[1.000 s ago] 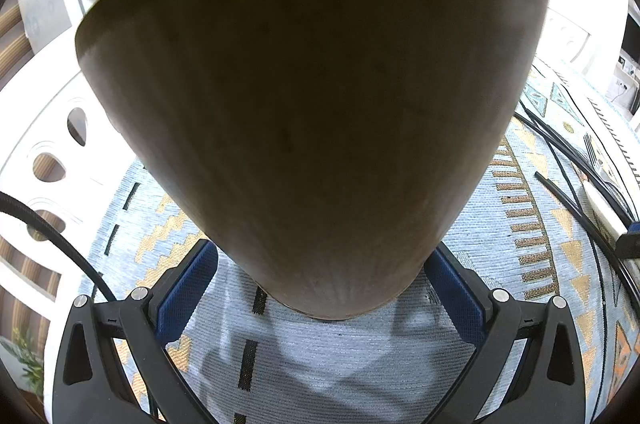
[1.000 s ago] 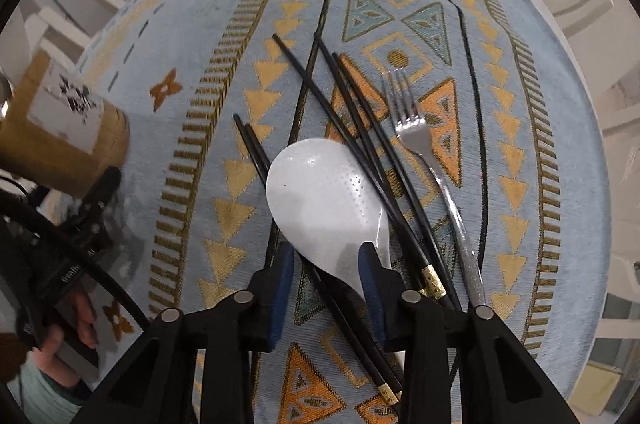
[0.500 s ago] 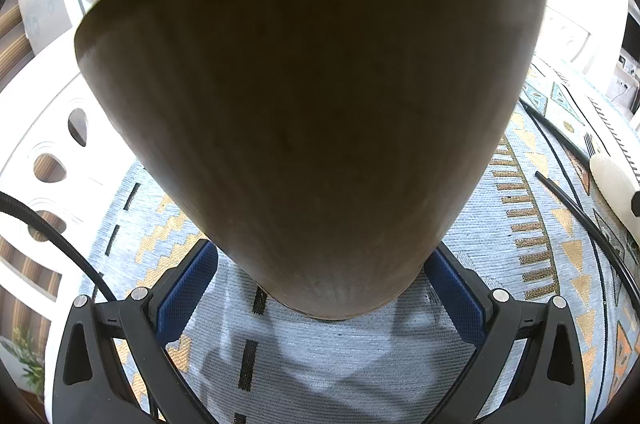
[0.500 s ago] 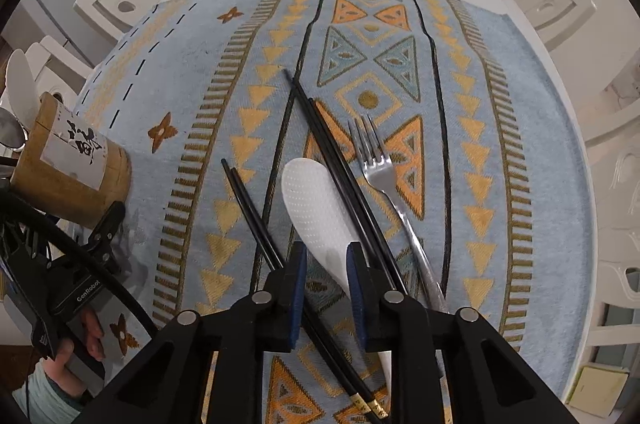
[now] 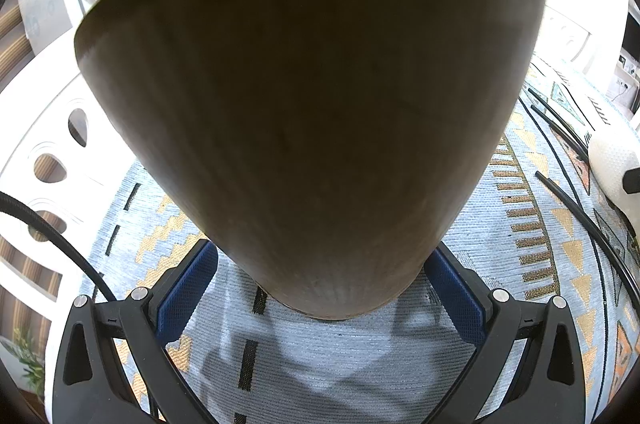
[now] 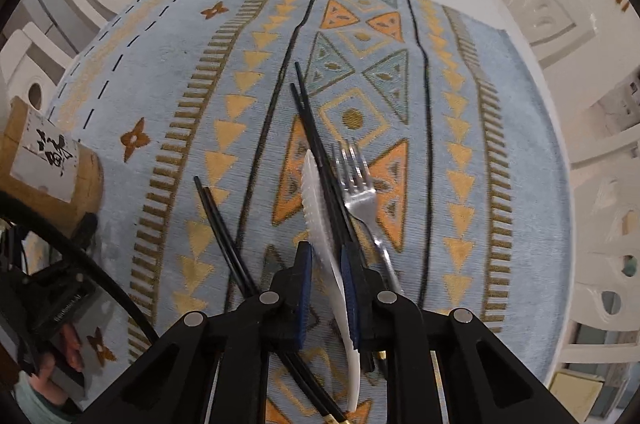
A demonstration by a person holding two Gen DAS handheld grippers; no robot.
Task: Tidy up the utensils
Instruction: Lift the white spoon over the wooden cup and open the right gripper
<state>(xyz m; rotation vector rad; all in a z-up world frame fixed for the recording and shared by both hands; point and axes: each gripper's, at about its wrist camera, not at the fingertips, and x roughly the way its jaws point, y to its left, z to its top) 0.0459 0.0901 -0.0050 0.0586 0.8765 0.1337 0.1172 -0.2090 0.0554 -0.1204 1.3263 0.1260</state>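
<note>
Since the earlier frames your right gripper (image 6: 326, 298) had been closing its jaws on the white paddle (image 6: 320, 207), which turned from lying flat with its broad face up to standing edge-on between the pads, its tip off the cloth (image 6: 460, 183). You held it near the neck, presumably so the handle end could go down into the holder (image 6: 48, 175) at the left edge of that view. That grip looked firm, jaws nearly together with only the thin paddle between them, though the blur made the exact contact hard to judge. Your left gripper (image 5: 320, 288) had not shifted: its blue pads sat wide apart against both sides of the brown holder's base (image 5: 312, 123), steadying it on the cloth so it would not tip when something dropped in. Left on the cloth were the fork (image 6: 358, 191) just right of the paddle, one black chopstick pair (image 6: 312, 127) running under it, and a second pair (image 6: 224, 232) to the left. From the left view the paddle (image 5: 612, 163) showed at the far right edge, well apart from the holder, so the carry across was still to come.
</note>
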